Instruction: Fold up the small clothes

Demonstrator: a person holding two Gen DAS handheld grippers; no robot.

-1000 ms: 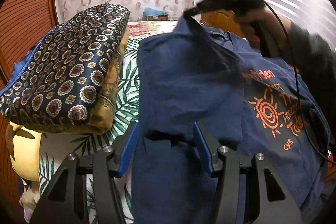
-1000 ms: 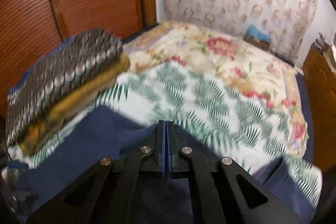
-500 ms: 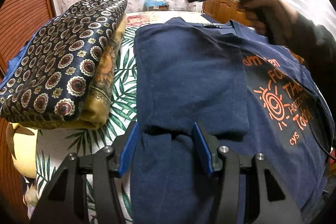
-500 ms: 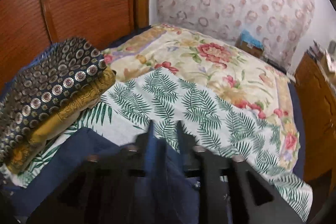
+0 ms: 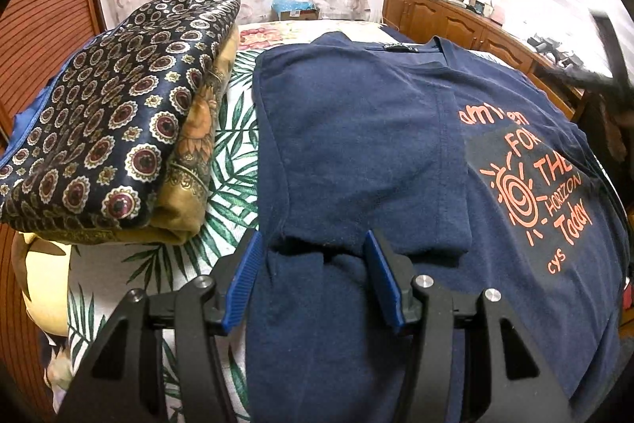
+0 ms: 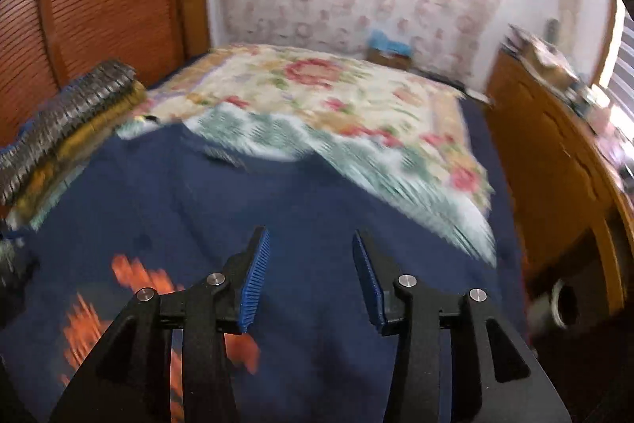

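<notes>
A navy T-shirt (image 5: 356, 145) with an orange sun print lies on the bed, its left side folded over the middle. My left gripper (image 5: 313, 244) is open, its blue pads straddling the folded sleeve edge near the shirt's lower part. The shirt also shows, blurred, in the right wrist view (image 6: 277, 224). My right gripper (image 6: 309, 244) is open and empty above the shirt's right half; it appears as a dark blur at the right edge of the left wrist view (image 5: 594, 78).
A stack of folded patterned cloths (image 5: 119, 113) lies left of the shirt on the leaf-print sheet (image 5: 230, 161). A wooden cabinet (image 6: 554, 165) runs along the bed's right side. A ribbed wooden wardrobe door (image 6: 99, 6) stands at the left.
My right gripper let go of the shirt's shoulder, opened, and swung right. The lifted fold now lies flat on the shirt. My left gripper stays open in place.
</notes>
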